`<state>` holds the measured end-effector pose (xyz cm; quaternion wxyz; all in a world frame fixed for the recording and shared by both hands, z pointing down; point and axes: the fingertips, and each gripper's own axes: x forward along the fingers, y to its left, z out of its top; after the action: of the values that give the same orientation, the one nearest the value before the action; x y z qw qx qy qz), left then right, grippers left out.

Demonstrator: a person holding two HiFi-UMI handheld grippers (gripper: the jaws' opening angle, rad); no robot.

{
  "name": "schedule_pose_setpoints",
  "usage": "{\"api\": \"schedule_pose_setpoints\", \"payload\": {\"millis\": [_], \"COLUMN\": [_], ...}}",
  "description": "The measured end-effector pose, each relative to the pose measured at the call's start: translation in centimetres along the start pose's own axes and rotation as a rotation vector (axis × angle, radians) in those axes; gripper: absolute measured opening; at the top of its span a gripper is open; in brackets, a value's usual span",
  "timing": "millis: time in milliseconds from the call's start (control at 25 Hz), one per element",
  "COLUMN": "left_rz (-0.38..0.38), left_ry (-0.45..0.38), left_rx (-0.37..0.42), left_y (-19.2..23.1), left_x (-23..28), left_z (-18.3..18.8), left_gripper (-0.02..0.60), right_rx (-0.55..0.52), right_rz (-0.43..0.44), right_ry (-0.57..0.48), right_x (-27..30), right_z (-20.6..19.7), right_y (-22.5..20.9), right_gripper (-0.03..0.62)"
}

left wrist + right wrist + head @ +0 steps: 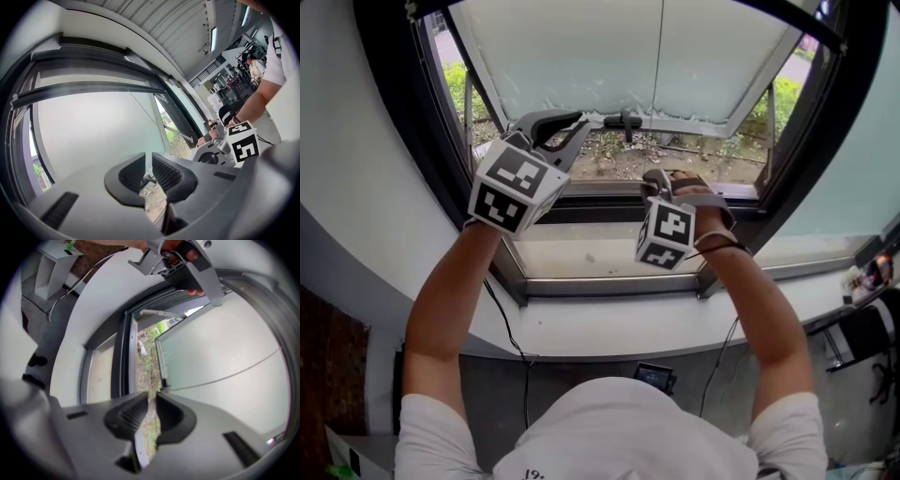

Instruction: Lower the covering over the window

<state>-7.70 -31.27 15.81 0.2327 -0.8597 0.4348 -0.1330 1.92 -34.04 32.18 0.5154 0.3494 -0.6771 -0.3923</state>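
No text, label or number can be read in any view.

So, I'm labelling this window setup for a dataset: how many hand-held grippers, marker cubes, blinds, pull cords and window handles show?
Hand-held grippers: 2 (left hand-held gripper, right hand-held gripper)
Marker cubes: 2
Blind: 1
Pull cord: 1
Window handle: 1
Total: 7

1. Blind (609,56) was plain, a pale milky green-white.
2. Window frame (408,103) was black.
3. Left gripper (581,127) and right gripper (658,176) were grey; their cubes showed black square markers on white.
4. Ground outside (619,161) was brown, with green plants.
5. Shirt (619,431) was white.
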Motion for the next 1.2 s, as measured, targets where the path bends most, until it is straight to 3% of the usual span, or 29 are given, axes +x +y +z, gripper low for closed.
{"api": "schedule_pose_setpoints", "payload": {"millis": [880,1200], "left_rz": [0.018,0.031], "left_ry": [0.007,0.017], "left_rx": [0.029,0.046], "left_y": [0.1,0.5], "left_x": [-0.4,-0.4], "left_z": [-0.1,-0.3], "left_gripper": [0.071,0.083], "right_rx": [-0.012,-0.028], "right_rz": [0.025,0.08], "right_ry": [0.046,0.066], "right_x": [0.2,1.4], "right_z": [-0.6,-1.3], "right_y": [2.5,5.9], "right_gripper": [0.063,0.063]}}
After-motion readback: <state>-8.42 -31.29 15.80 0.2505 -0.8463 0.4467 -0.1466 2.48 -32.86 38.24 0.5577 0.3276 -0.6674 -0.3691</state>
